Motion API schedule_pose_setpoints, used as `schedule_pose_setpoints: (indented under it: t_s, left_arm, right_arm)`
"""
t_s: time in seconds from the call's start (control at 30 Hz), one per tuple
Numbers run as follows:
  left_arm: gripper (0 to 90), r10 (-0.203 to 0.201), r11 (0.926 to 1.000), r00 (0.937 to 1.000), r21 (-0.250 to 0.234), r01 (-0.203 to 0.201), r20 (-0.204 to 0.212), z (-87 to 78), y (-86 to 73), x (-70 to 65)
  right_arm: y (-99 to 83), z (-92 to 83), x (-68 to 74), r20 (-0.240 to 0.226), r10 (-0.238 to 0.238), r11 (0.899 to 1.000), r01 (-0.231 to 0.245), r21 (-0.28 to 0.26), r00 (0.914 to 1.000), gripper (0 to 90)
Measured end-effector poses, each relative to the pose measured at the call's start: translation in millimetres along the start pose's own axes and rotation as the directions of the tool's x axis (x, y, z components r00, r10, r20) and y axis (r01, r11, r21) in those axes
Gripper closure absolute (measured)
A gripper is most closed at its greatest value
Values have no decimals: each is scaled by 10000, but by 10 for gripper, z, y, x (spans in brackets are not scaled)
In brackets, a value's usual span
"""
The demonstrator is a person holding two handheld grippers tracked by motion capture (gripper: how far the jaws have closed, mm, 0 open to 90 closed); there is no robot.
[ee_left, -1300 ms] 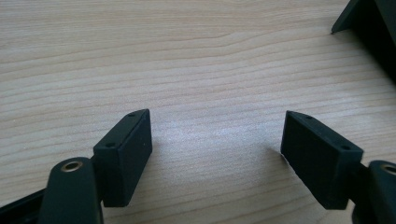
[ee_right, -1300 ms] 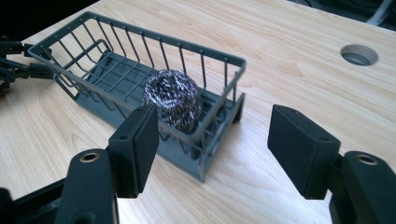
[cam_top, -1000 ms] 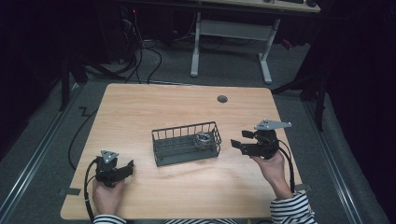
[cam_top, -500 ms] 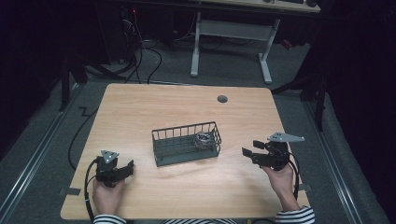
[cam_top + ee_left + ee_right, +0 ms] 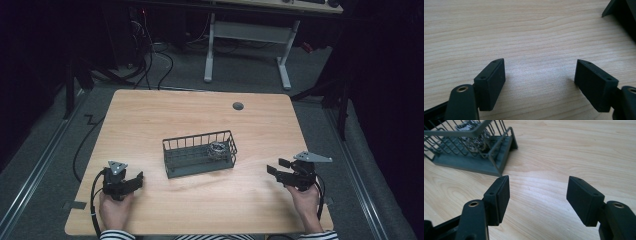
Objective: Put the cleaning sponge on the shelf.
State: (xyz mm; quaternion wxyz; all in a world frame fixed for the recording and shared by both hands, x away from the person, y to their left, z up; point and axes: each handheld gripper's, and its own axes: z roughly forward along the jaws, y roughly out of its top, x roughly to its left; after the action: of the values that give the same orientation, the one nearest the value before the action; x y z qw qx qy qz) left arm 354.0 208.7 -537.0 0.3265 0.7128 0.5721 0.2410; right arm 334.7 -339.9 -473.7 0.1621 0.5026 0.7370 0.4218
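Observation:
A dark wire basket (image 5: pixel 200 153) sits mid-table with a metal scouring ball (image 5: pixel 217 149) in its right end. In the right gripper view the basket (image 5: pixel 471 147) and the scouring ball (image 5: pixel 471 132) lie up-left of my jaws. My left gripper (image 5: pixel 136 181) rests low at the table's front left, open, nothing between its jaws; the left gripper view shows the same gripper (image 5: pixel 540 75) over bare wood. Held at the front right, my right gripper (image 5: pixel 275 167) points toward the basket, and in its own view this gripper (image 5: pixel 537 192) is open and empty.
The wooden table (image 5: pixel 200 115) has a round cable grommet (image 5: pixel 238 106) near its far edge. A dark corner of the basket (image 5: pixel 621 15) shows at the top right of the left gripper view. Beyond the table stand a white desk frame (image 5: pixel 247 45) and floor cables.
My right gripper has drawn back from beside the basket toward the front right of the table and come lower. The left gripper has not moved.

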Motion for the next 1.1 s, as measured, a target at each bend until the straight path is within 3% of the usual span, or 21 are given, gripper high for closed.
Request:
schedule_pose_setpoints:
  t_s: [0.43, 0.63, 0.87, 1.03, 1.1]
  left_arm:
    - [251, 4, 10000, 10000, 0, -4, -5, 0, 0, -1]
    - [251, 3, 10000, 10000, 0, -3, 0, 0, 0, 0]
    - [251, -5, 10000, 10000, -3, 5, 2, 0, 0, 0]
    - [251, 6, 10000, 10000, 7, -6, 9, -1, 0, 2]
    - [251, 4, 10000, 10000, 18, -4, 31, -2, 0, 3]
  right_arm:
    - [-226, 125, -81, 491, 156, 9995, -170, 273, 9987, 356]
    - [-358, 236, -80, 1050, -289, 9976, 220, 658, 9941, 349]
    - [-457, 326, -41, 1383, -600, 9944, 471, 948, 9886, 344]
    - [-464, 351, 28, 1817, -1194, 9883, 993, 1159, 9761, 342]
    - [-464, 353, 34, 1843, -1131, 9890, 928, 1156, 9763, 339]
